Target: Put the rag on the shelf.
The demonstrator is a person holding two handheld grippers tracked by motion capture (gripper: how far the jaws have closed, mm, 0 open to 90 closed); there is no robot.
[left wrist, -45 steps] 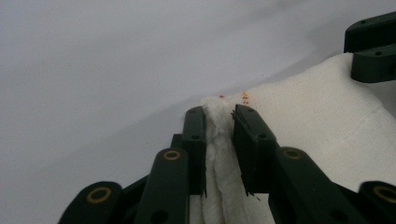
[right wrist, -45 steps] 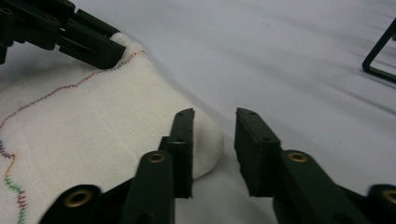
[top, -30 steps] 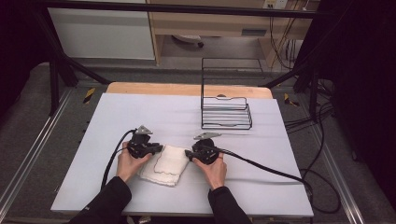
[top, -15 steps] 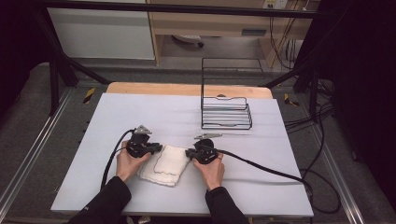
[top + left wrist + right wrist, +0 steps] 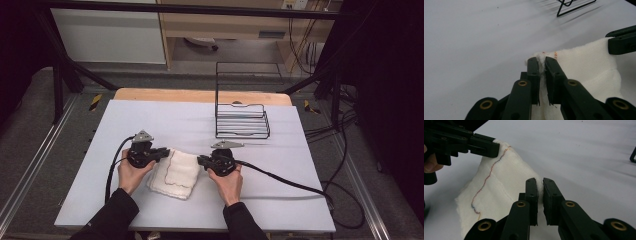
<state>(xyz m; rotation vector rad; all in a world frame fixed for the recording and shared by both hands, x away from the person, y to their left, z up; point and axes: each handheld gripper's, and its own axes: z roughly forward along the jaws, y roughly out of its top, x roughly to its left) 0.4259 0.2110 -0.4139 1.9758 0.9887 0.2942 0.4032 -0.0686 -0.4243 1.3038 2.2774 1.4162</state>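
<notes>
White cloth [image 5: 176, 173] lies on the table [image 5: 150, 120] between both grippers. Left gripper [image 5: 542, 62] jaws pinch one corner. Right gripper [image 5: 539, 183] jaws pinch the opposite edge.

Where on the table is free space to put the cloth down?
Free: the far left, beyond the left hand-held gripper, and the right side below the wire rack. Crowded: the near centre, around the white cloth and right hand-held gripper.

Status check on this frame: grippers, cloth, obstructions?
Left gripper shut on white cloth. Right gripper shut on opposite corner. Wire rack well clear.
</notes>
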